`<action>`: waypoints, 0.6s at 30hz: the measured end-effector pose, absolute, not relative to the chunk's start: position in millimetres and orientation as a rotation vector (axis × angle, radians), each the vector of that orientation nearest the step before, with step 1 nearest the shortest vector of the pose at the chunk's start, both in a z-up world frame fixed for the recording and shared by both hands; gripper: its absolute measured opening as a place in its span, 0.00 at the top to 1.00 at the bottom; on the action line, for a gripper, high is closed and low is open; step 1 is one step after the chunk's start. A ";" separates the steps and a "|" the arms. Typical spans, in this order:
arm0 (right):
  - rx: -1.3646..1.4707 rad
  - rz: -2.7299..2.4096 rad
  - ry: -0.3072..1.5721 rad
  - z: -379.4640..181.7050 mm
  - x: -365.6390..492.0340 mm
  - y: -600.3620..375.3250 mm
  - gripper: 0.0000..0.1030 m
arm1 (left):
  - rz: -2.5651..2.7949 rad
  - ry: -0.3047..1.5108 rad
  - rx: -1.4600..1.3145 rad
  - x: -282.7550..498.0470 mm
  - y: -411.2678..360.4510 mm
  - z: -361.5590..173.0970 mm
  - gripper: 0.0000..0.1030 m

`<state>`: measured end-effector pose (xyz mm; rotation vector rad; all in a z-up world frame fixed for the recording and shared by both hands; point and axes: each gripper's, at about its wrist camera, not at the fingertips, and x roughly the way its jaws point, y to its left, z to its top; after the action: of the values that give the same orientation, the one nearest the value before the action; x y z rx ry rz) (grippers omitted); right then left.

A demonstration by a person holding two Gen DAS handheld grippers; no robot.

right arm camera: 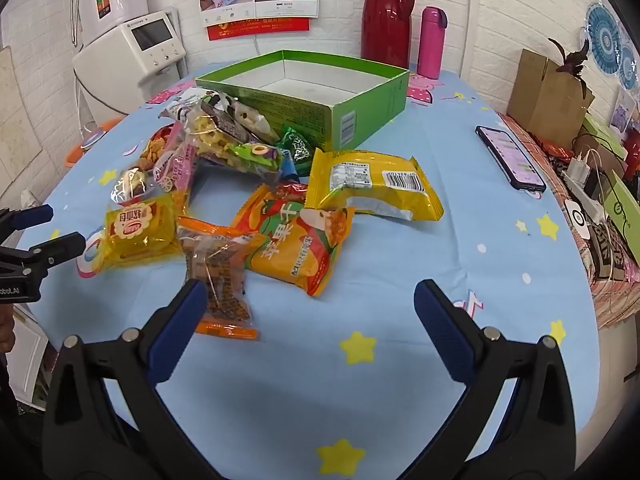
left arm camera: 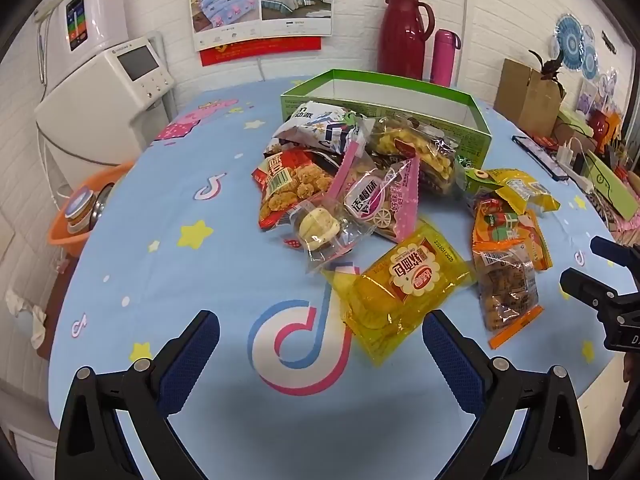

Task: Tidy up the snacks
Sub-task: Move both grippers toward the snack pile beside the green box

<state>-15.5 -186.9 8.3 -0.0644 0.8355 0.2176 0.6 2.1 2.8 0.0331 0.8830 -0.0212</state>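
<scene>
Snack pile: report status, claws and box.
Left claw open, empty. Right claw open, empty. Snack pile on cloth, none in green box. Phone clear of box, right side.

We had a messy pile of snack packets [right arm camera: 224, 184] dumped on the blue surface [right arm camera: 400, 280], yellow and orange ones nearest us, right against the open, empty green box [right arm camera: 360, 120] behind.

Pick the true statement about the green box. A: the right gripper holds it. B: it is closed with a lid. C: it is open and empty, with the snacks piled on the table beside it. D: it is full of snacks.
C: the green box stands open with a bare white inside, while the snacks lie on the blue tablecloth in front of it.
</scene>
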 end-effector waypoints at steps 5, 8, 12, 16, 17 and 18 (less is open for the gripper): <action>-0.066 0.217 0.838 6.9 -15.1 -186.4 0.00 | -0.021 0.876 0.027 -0.3 1.4 3.0 0.00; -0.068 0.217 0.840 6.3 -15.1 -185.9 0.00 | -0.020 0.875 0.030 -0.4 1.6 2.7 0.00; -0.071 0.218 0.845 5.3 -15.0 -184.9 0.00 | -0.019 0.873 0.033 -1.0 -1.2 1.8 0.00; -0.072 0.219 0.851 4.5 -14.0 -184.1 0.00 | -0.016 0.879 0.040 0.0 -0.3 2.2 0.00; -0.072 0.219 0.853 4.1 -13.7 -184.1 0.00 | -0.015 0.879 0.043 0.2 -0.5 2.0 0.00; -0.072 0.220 0.855 3.9 -13.3 -184.2 0.00 | -0.014 0.877 0.045 0.6 -0.7 1.9 0.00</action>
<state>-13.3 -184.2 3.9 -0.0724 0.8546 0.2200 0.6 -0.7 1.9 0.0447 0.8775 -0.0139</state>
